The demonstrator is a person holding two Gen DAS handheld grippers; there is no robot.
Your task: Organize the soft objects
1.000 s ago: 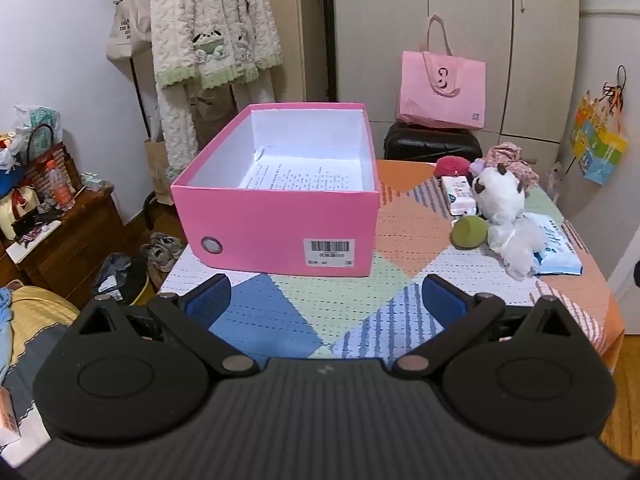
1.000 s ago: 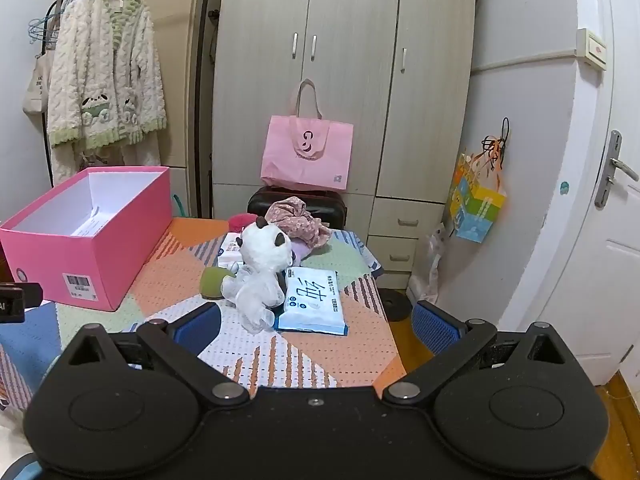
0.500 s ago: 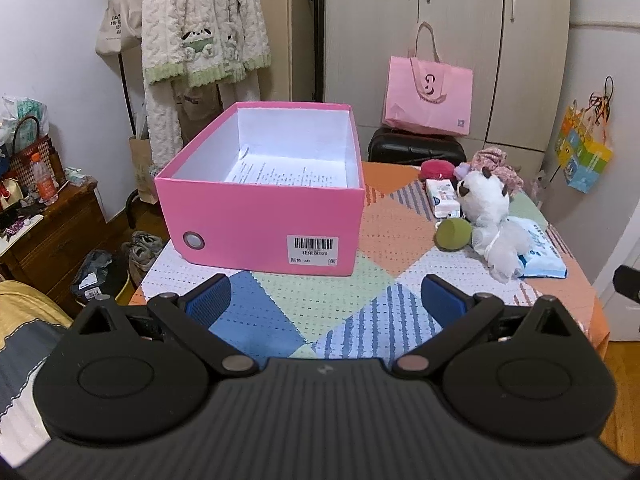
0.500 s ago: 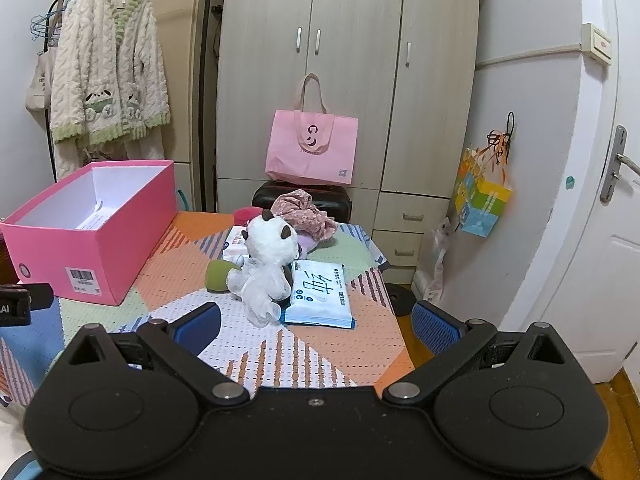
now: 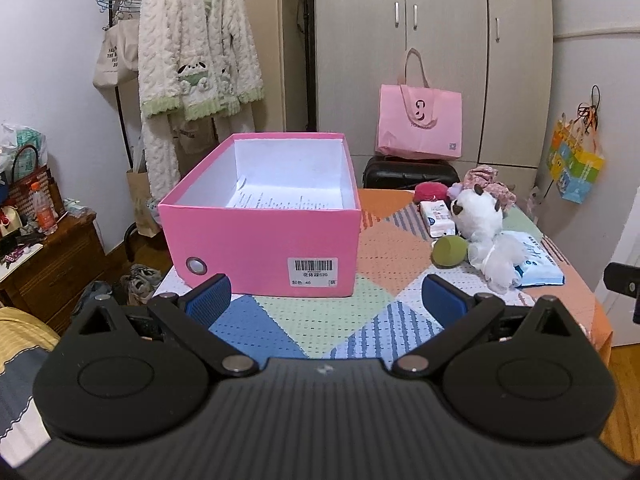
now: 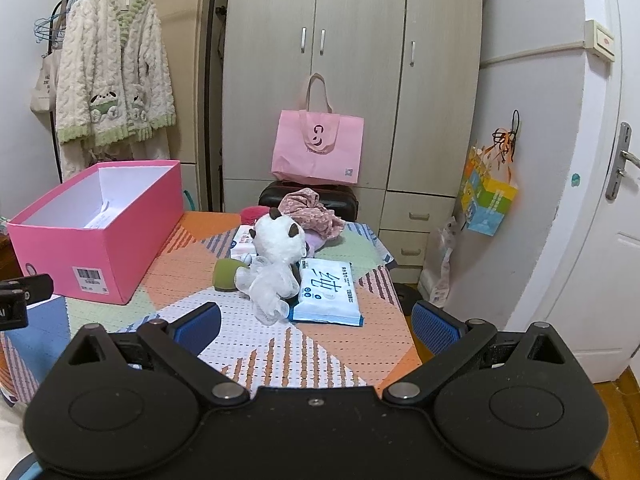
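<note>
I see my left tool and right tool both spread apart holding nothing above the bench, the white plush toy lying right of the pink box.

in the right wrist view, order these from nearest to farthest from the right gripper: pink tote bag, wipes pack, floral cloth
1. Wipes pack: on the table, just ahead of the right gripper.
2. Floral cloth: at the table's far end, behind the plush.
3. Pink tote bag: farthest, against the wardrobe.
</note>
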